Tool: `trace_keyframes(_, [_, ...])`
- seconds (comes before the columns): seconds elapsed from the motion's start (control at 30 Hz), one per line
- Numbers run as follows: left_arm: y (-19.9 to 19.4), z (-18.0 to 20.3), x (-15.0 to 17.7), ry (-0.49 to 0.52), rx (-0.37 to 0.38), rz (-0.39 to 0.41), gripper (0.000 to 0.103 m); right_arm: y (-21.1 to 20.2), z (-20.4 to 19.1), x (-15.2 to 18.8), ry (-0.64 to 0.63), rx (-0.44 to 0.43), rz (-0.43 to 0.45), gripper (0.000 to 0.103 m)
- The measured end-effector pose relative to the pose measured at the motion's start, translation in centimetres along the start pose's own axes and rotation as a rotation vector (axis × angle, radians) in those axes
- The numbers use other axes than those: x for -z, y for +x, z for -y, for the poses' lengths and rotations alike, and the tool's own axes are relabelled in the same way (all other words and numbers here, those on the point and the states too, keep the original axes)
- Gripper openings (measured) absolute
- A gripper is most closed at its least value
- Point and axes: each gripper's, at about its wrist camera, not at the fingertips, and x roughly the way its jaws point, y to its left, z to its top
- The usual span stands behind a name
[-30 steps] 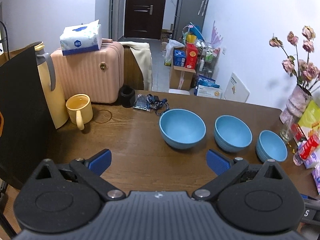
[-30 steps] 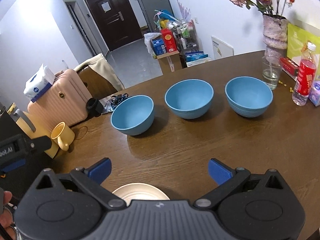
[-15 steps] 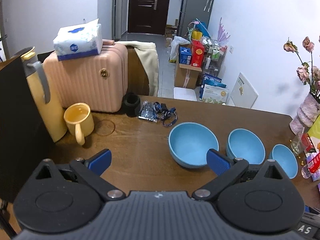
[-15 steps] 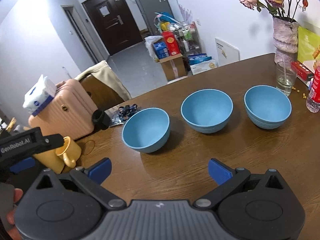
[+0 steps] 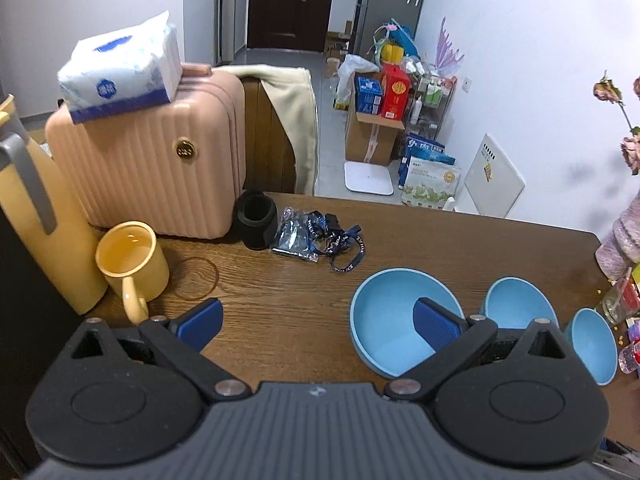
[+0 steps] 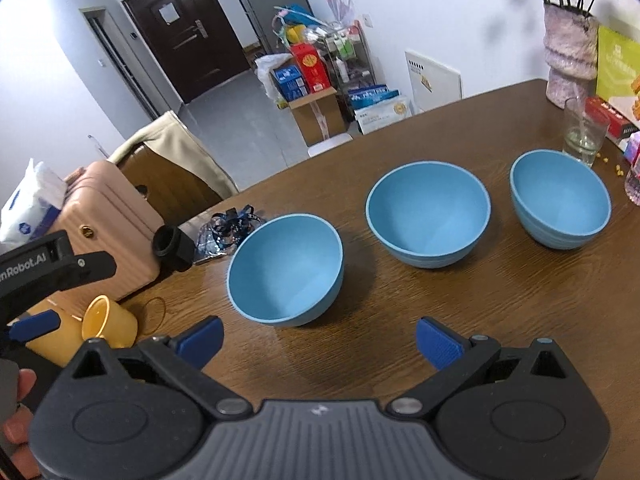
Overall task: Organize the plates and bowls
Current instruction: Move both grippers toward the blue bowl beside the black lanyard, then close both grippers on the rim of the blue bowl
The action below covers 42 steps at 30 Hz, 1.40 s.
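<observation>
Three empty blue bowls stand in a row on the brown wooden table. In the right wrist view they are the left bowl [image 6: 286, 276], the middle bowl [image 6: 428, 214] and the right bowl [image 6: 560, 200]. My right gripper [image 6: 318, 342] is open, above the table just short of the left bowl. My left gripper [image 5: 318, 320] is open too, its right finger [image 5: 438, 328] in front of the nearest bowl [image 5: 390, 326]; the other two bowls [image 5: 518, 304] [image 5: 592, 344] lie further right. No plate is in view now.
A yellow mug [image 5: 130, 262], a yellow jug [image 5: 38, 224], a pink suitcase [image 5: 152, 164] with a tissue pack, a black cup [image 5: 256, 220] and a lanyard [image 5: 320, 236] fill the table's left. A glass [image 6: 582, 130], vase [image 6: 570, 52] and packets sit at the right.
Both grippers have shifted left and the bowls slid right in both views. A beige plate seen under the right gripper one second ago is out of view now. Both stay open.
</observation>
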Motion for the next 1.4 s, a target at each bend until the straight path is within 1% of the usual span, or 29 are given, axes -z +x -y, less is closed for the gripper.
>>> trace_keyframes(0.13, [2.4,-0.5,-0.4,-0.011,0.001,-0.028,0.103,1.9,-0.3,-0.4,0.024,0.025,-0.014,0.102])
trace_keyframes(0.27, [4.7,-1.1,-0.8,-0.015,-0.006,-0.055,0.103,3.6,-0.6,-0.7,0.044,0.033,-0.032,0.102])
trace_keyframes(0.47, [7.6,-1.4,-1.1,-0.033,0.007,-0.096,0.103,6.2,-0.8,-1.5,0.080,0.065,-0.049,0.097])
trace_keyframes(0.57, [9.4,-0.8,-0.9,-0.030,0.023,-0.122,0.103,7.7,-0.5,-1.8,0.103,0.086,-0.066,0.095])
trace_keyframes(0.6, [9.9,-0.5,-0.8,-0.026,0.028,-0.131,0.103,8.2,-0.5,-1.9,0.109,0.094,-0.072,0.091])
trace_keyframes(0.67, [11.2,0.4,-0.7,-0.012,0.036,-0.148,0.103,9.2,-0.4,-1.9,0.117,0.099,-0.084,0.087])
trace_keyframes(0.87, [14.3,2.3,-0.1,0.036,0.054,-0.176,0.102,12.1,-0.3,-2.0,0.129,0.136,-0.100,0.086])
trace_keyframes(0.93, [15.1,2.7,0.2,0.051,0.047,-0.187,0.099,13.0,-0.2,-2.1,0.128,0.139,-0.107,0.082])
trace_keyframes(1.0, [16.1,2.7,0.5,0.057,0.040,-0.200,0.095,13.9,-0.1,-2.1,0.130,0.134,-0.118,0.076])
trace_keyframes(1.13, [17.6,2.6,0.7,0.055,0.034,-0.219,0.088,15.3,-0.2,-2.0,0.127,0.137,-0.133,0.073])
trace_keyframes(1.17, [17.7,2.5,0.8,0.051,0.034,-0.218,0.084,15.6,-0.2,-1.9,0.129,0.138,-0.135,0.072])
trace_keyframes(1.2, [17.9,2.4,0.9,0.045,0.040,-0.220,0.080,15.8,-0.2,-1.8,0.132,0.137,-0.136,0.070])
trace_keyframes(1.23, [18.2,2.4,0.9,0.042,0.043,-0.226,0.079,16.0,-0.2,-1.8,0.136,0.133,-0.137,0.069])
trace_keyframes(1.3, [18.7,2.5,1.1,0.046,0.041,-0.233,0.077,16.3,-0.2,-1.8,0.141,0.121,-0.140,0.062])
trace_keyframes(1.33, [18.8,2.6,1.1,0.050,0.041,-0.233,0.076,16.5,-0.2,-1.8,0.139,0.119,-0.141,0.061])
trace_keyframes(1.4, [19.2,2.7,1.3,0.054,0.037,-0.236,0.071,16.7,-0.2,-1.8,0.136,0.119,-0.140,0.058])
